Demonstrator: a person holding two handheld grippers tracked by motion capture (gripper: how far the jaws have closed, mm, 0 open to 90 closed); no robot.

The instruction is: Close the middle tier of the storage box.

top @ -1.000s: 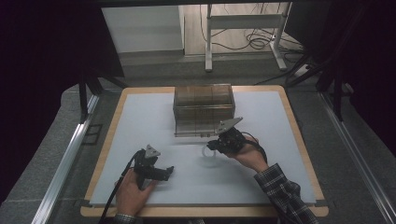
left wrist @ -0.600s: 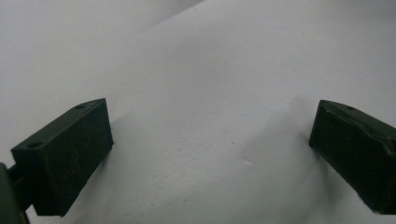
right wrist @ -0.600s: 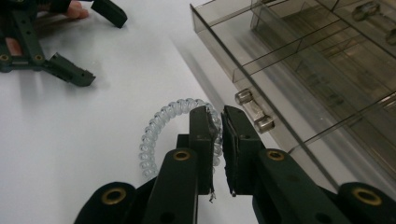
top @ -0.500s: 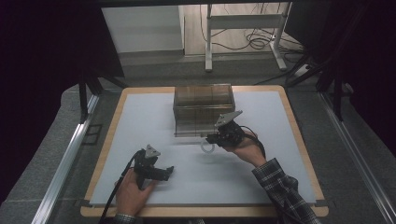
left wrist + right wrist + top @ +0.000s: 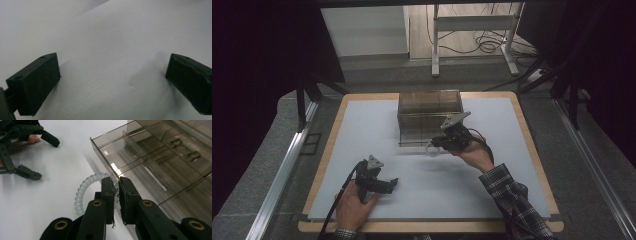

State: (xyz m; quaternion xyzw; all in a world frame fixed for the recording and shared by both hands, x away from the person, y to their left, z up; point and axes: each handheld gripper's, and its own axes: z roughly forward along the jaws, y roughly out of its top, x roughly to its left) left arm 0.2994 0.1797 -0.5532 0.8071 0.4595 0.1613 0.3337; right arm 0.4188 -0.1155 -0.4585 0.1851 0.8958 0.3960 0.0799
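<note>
At the front edge of the smoky drawer organizer (image 5: 160,157), my right gripper (image 5: 117,187) is clamped on a clear spiral hair tie (image 5: 85,190), carried just above the white mat (image 5: 377,125) beside the pulled-out drawer (image 5: 120,152). I judge this the carry-to-drawer step; next I must lift over the drawer lip, then release. My left gripper (image 5: 382,184) rests on the mat, jaws spread, holding nothing.
</note>
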